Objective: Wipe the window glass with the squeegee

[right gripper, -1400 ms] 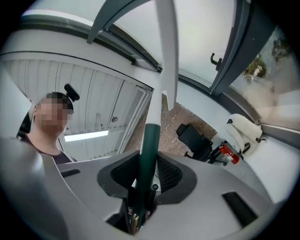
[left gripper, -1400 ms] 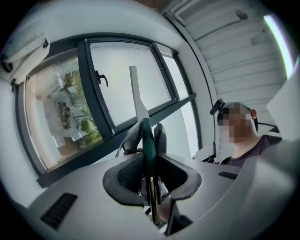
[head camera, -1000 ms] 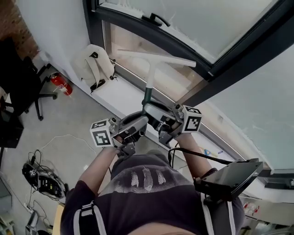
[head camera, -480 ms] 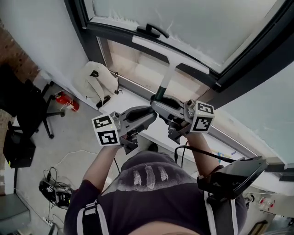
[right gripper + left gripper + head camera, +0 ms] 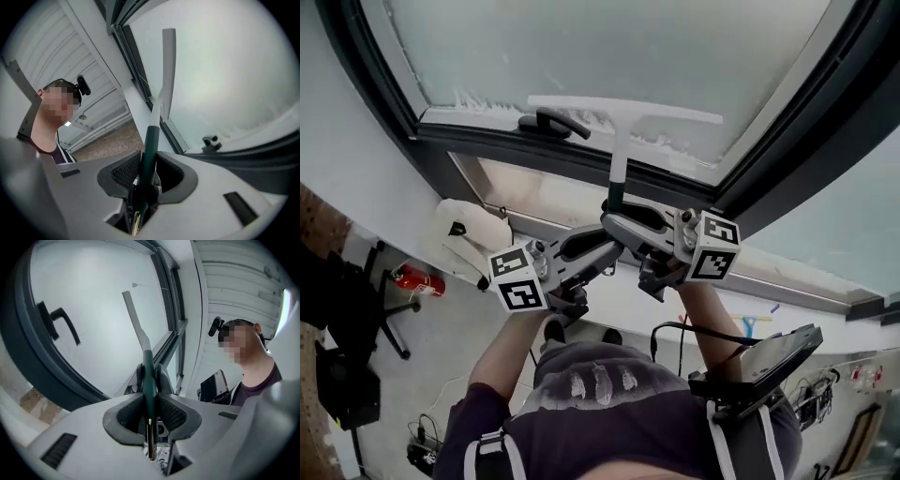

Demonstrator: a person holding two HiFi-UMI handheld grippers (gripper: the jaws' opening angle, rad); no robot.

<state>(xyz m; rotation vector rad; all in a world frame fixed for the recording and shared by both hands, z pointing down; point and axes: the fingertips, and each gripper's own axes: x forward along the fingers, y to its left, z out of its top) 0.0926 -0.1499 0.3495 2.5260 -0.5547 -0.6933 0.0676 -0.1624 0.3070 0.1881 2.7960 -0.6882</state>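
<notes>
Dark green plastic, the grip end of the squeegee (image 5: 620, 155), is pinched from both sides: the left gripper (image 5: 602, 246) and the right gripper (image 5: 621, 223) are each clamped tight on it, jaws pressed flat to the handle (each gripper view shows it wedged between the pads). Beyond them the pale shaft runs up to the white blade, which lies crosswise low on the window glass (image 5: 609, 47), just beside the black window handle (image 5: 551, 123); whether rubber touches pane cannot be told. Whitish flecks (image 5: 478, 99) cling along the pane's bottom edge and the glass above looks hazy throughout, so most of the wiping seems left to do
</notes>
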